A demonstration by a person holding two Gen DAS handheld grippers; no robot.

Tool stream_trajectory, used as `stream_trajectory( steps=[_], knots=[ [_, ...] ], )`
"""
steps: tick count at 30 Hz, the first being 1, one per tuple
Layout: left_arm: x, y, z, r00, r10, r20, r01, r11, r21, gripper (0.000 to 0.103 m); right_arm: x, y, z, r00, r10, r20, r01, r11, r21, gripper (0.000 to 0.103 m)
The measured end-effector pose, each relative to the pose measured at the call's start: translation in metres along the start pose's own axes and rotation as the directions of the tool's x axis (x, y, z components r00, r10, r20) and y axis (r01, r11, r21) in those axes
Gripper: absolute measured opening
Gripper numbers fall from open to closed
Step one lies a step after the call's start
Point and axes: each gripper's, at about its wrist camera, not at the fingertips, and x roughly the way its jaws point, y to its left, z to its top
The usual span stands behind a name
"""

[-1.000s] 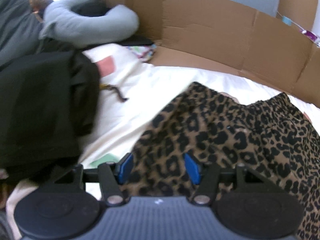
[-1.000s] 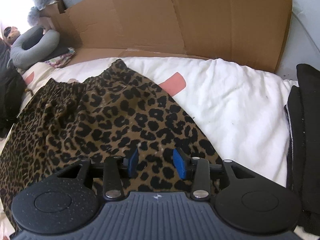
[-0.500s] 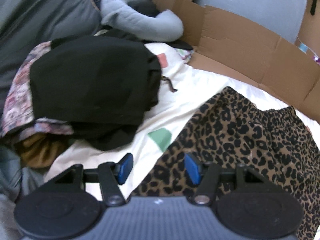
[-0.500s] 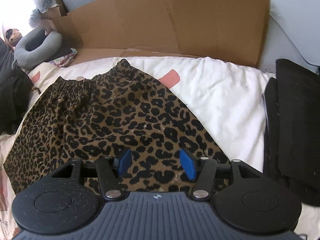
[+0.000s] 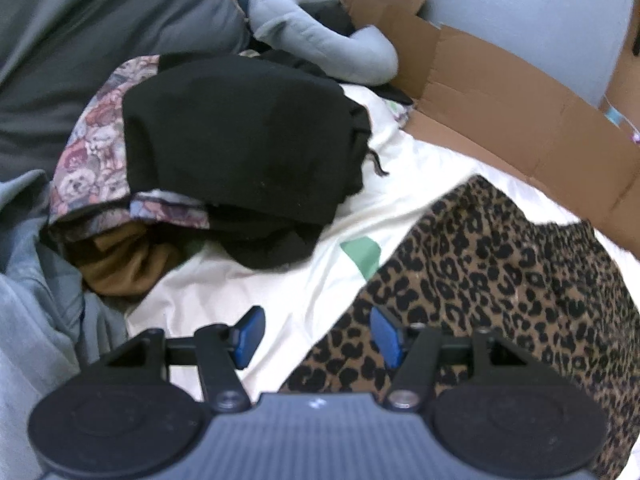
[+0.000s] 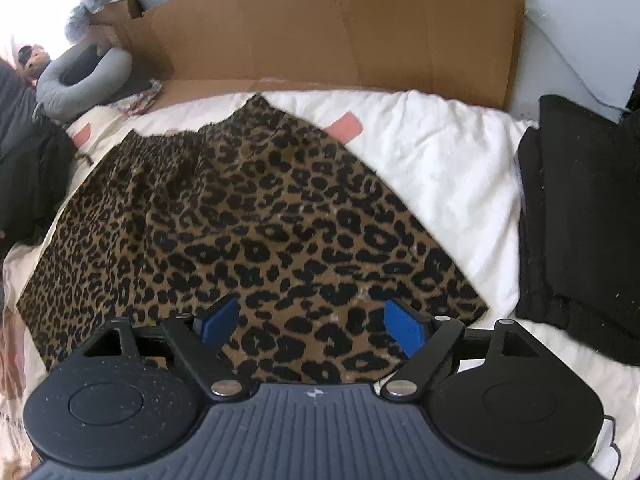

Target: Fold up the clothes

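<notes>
A leopard-print skirt (image 6: pixel 256 216) lies spread flat on the white bedsheet (image 6: pixel 440 160), its gathered waistband toward the cardboard. My right gripper (image 6: pixel 310 326) hovers over the skirt's near hem, its jaws opening wide with nothing pinched between the blue pads. In the left wrist view the skirt (image 5: pixel 500 272) fills the lower right. My left gripper (image 5: pixel 316 336) hangs above the skirt's left edge, jaws opening, one pad over the sheet and one over the fabric, gripping nothing.
A heap of unfolded clothes, black (image 5: pixel 240 144) on top with floral and brown pieces below, lies left of the skirt. A folded black garment (image 6: pixel 580 220) sits to the right. Cardboard (image 6: pixel 340 28) lines the wall behind; a grey neck pillow (image 5: pixel 320 44) lies at the back left.
The right gripper's jaws have widened and it has pulled back and up from the skirt. The left gripper has swung left off the skirt, bringing the clothes heap into view.
</notes>
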Motion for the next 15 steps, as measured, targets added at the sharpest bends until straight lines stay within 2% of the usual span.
stream_trajectory(
  steps=[9,15],
  knots=[
    [0.013,-0.002,-0.040,0.998,-0.060,-0.028,0.059,0.998,-0.011,0.061,0.013,0.006,-0.021,0.999,0.037,-0.028,-0.038,0.998,-0.044,0.085],
    [0.018,0.002,-0.055,0.997,-0.074,-0.010,0.074,0.997,-0.020,0.057,0.022,0.006,-0.033,0.998,0.032,-0.045,-0.035,0.997,-0.067,0.085]
  ],
)
